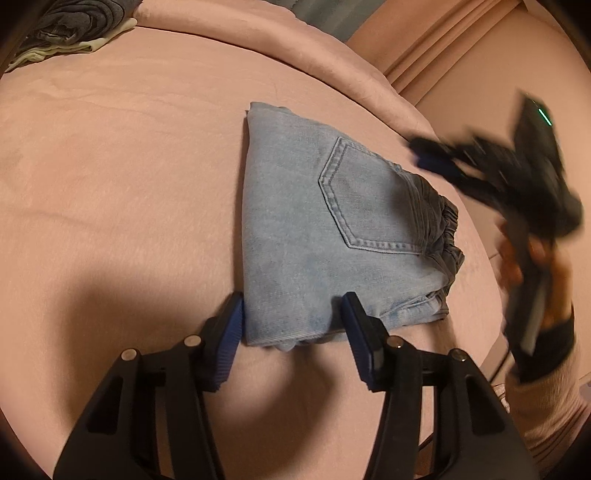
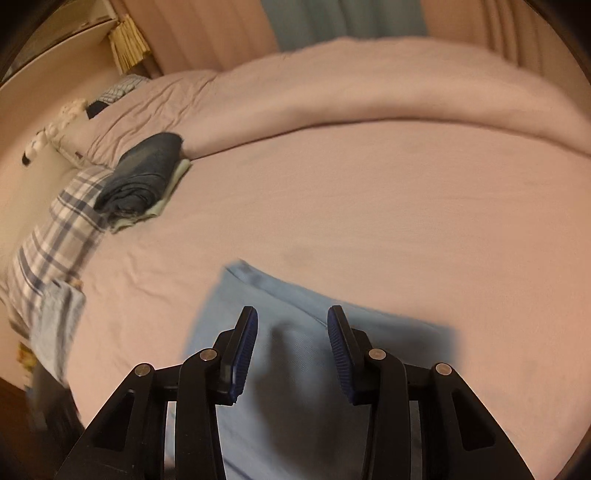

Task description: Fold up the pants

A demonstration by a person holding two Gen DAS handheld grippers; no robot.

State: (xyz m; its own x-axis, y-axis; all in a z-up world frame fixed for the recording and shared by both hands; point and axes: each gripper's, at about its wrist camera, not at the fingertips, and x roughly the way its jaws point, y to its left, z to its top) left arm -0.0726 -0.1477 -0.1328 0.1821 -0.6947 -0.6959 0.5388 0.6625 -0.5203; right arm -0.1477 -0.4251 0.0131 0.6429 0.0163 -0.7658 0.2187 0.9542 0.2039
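Observation:
Light blue jeans (image 1: pixel 295 221), folded into a compact packet with a back pocket facing up, lie on the pink bedspread (image 1: pixel 110 184). My left gripper (image 1: pixel 293 314) is open and straddles the packet's near left corner. One pad (image 1: pixel 231 328) sits by the left edge and the other (image 1: pixel 356 328) over the fabric, without pinching it. My right gripper (image 1: pixel 421 151), motion-blurred, hovers in the air past the waistband side. In the right wrist view the right gripper (image 2: pixel 291 321) is open and empty above the jeans (image 2: pixel 229 295).
A stack of folded dark clothes (image 1: pixel 70 26) (image 2: pixel 144 173) rests at the far left of the bed. Plaid bedding (image 2: pixel 62 229) and a pale blue cloth (image 2: pixel 55 325) lie along the left edge. A hand (image 1: pixel 535 266) in a pink sleeve holds the right gripper. The bed's edge curves close on the right.

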